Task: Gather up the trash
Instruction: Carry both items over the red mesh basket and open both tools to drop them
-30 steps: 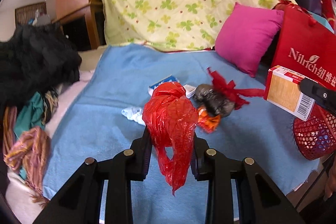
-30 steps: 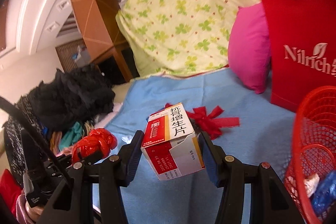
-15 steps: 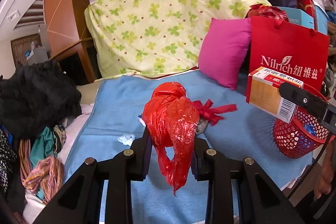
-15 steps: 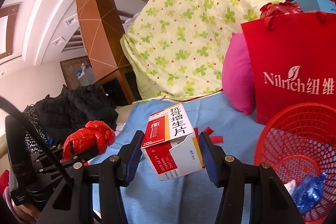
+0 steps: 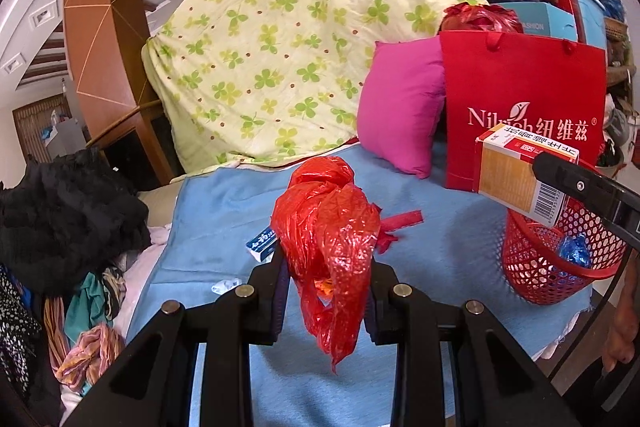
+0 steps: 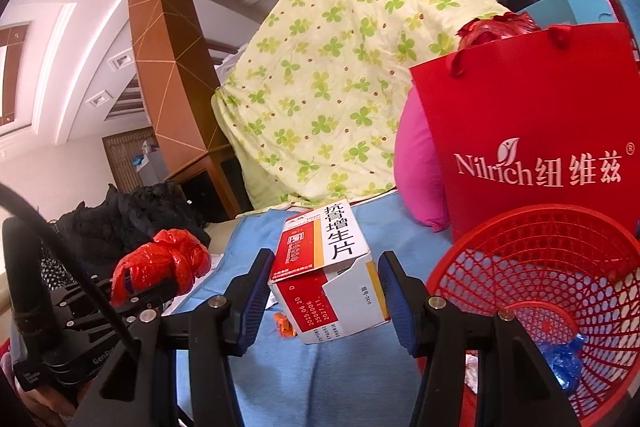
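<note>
The left gripper (image 5: 326,283) was tipped slightly downward over the blue blanket (image 5: 440,247), its jaws pinching a crumpled red plastic bag (image 5: 332,227) whose tail hung below them. The right gripper (image 6: 326,291) pointed nearly level, its jaws clamped on the sides of a red-and-white medicine box (image 6: 332,275), held just left of the red mesh basket (image 6: 560,291).

The left wrist view alone showed a small blue-and-white packet (image 5: 262,243) and a red ribbon strip (image 5: 402,219) lying on the blanket beyond the bag. The right wrist view looked into the basket, where a blue wrapper (image 6: 568,355) lay at the bottom.

The basket stood at the blanket's near right edge, close in front of a red paper bag (image 6: 532,131). A pink cushion (image 5: 400,107) was just left of the bag. Bare blanket lay between the two grippers.
</note>
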Action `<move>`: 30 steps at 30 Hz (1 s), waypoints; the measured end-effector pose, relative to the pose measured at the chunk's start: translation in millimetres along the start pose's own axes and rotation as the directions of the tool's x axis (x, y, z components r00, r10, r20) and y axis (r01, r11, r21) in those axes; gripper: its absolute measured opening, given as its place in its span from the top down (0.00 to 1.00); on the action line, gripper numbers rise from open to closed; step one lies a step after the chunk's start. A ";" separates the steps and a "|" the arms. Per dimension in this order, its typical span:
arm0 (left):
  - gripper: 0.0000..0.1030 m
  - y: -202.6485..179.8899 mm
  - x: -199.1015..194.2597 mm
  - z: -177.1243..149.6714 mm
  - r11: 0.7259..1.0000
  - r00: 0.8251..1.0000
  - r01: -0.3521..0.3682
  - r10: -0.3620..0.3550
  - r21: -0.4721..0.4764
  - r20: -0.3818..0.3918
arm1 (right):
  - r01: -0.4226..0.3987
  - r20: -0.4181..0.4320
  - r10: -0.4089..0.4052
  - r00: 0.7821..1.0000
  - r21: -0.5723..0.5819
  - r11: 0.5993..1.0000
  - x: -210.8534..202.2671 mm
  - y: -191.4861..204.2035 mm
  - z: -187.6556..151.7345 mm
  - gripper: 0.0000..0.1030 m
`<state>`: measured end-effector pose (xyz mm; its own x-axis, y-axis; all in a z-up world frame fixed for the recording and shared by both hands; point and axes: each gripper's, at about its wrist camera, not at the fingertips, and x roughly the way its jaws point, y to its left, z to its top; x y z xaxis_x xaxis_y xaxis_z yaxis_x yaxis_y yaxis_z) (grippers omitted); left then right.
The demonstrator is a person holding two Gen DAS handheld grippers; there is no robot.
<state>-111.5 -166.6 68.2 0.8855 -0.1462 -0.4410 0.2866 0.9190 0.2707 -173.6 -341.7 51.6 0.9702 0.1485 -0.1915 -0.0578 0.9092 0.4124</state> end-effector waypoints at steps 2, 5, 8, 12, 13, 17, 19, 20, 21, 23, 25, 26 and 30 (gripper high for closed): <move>0.68 -4.2 0.5 1.8 1.000 1.000 0.003 -0.004 0.012 0.003 | 0.002 0.005 -0.002 1.000 0.010 1.000 -2.7 -5.0 1.2 0.45; 0.68 -10.5 1.2 5.5 1.000 1.000 0.011 -0.011 0.021 0.005 | 0.004 0.015 -0.005 1.000 0.017 1.000 -7.0 -10.3 2.4 0.45; 0.68 -15.9 1.4 7.6 0.999 1.000 0.018 -0.018 0.034 0.009 | 0.008 0.021 -0.009 1.000 0.025 1.000 -10.4 -15.5 2.9 0.45; 0.68 -24.7 0.6 10.7 0.998 1.000 0.027 -0.028 0.049 0.013 | 0.013 0.029 -0.014 0.999 0.037 0.999 -14.4 -21.5 4.1 0.45; 0.68 -27.1 0.7 11.5 0.998 0.999 0.030 -0.031 0.052 0.013 | 0.013 0.030 -0.014 0.999 0.041 0.999 -15.6 -23.6 4.1 0.45; 0.68 -35.9 -0.2 13.4 0.997 0.999 0.037 -0.038 0.068 0.017 | 0.020 0.036 -0.021 0.999 0.053 0.998 -19.4 -29.4 4.5 0.45; 0.68 -38.1 -0.5 14.5 0.997 0.999 0.039 -0.041 0.072 0.017 | 0.022 0.038 -0.024 0.999 0.060 0.998 -21.3 -31.8 4.1 0.45; 0.68 -39.6 -0.6 15.3 0.996 0.999 0.039 -0.041 0.075 0.018 | 0.023 0.039 -0.026 0.999 0.062 0.998 -21.6 -33.4 4.7 0.45; 0.68 -40.5 -0.6 15.9 0.996 0.999 0.039 -0.041 0.077 0.019 | 0.026 0.040 -0.029 0.999 0.065 0.998 -22.5 -35.1 4.6 0.45; 0.68 -43.2 -1.5 17.2 0.996 0.999 0.041 -0.043 0.082 0.022 | 0.029 0.042 -0.032 0.999 0.070 0.997 -24.7 -37.6 4.5 0.45; 0.68 -44.5 -2.3 18.2 0.995 0.999 0.041 -0.043 0.087 0.025 | 0.032 0.045 -0.036 0.998 0.077 0.996 -26.9 -41.1 4.5 0.45; 0.68 -45.3 -2.8 18.6 0.995 0.999 0.040 -0.042 0.089 0.027 | 0.033 0.046 -0.037 0.998 0.080 0.996 -27.5 -42.3 5.1 0.45; 0.68 -50.3 -4.7 21.6 0.994 0.998 0.041 -0.045 0.098 0.032 | 0.039 0.052 -0.044 0.998 0.093 0.995 -29.4 -46.6 6.9 0.45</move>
<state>-122.2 -220.0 75.1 0.8832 -0.1988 -0.4247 0.3573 0.8719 0.3348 -197.9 -391.2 44.2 0.9827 0.0883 -0.1628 0.0019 0.8741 0.4858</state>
